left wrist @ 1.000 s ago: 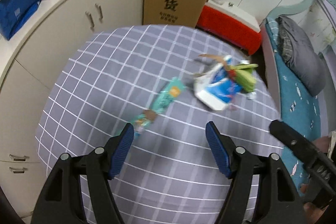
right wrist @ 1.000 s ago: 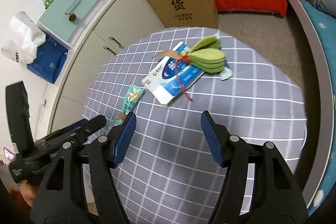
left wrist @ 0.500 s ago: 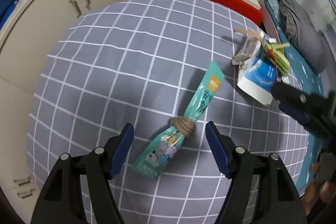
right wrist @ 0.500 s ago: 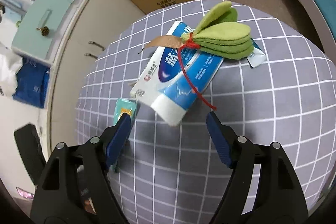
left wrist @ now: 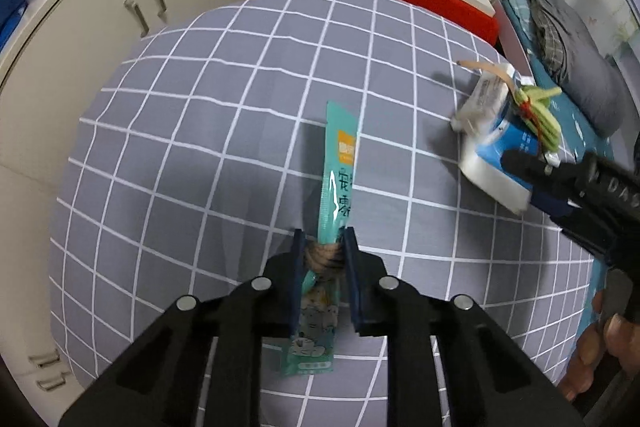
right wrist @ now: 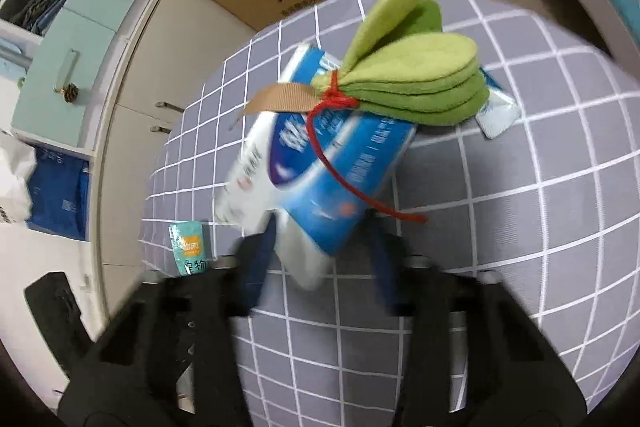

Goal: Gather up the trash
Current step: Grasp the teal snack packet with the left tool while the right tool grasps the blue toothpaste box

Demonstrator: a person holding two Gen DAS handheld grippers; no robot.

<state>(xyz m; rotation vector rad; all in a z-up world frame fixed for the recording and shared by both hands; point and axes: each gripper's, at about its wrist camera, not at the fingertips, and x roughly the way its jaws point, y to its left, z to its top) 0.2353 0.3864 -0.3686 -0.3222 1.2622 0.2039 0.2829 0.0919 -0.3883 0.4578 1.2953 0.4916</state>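
Teal sachet [left wrist: 338,187] clamped in left gripper [left wrist: 322,259], right gripper [right wrist: 320,251] closing around toothpaste box [right wrist: 320,163] beside it; lift both next.

Glossy teal plastic sachet [left wrist: 335,195] on matt checked cloth [left wrist: 200,147]; green felt leaves [right wrist: 416,75] atop smooth blue-white carton [right wrist: 320,179].

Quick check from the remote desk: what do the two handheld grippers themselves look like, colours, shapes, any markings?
Both match: the left gripper and right gripper have matte black plastic frames with triangular cut-outs, round silver pivot pins and flat dark blue fingers. Seen from the left wrist, the right one's black body carries raised lettering, partly legible. No cables or sleeves visible.
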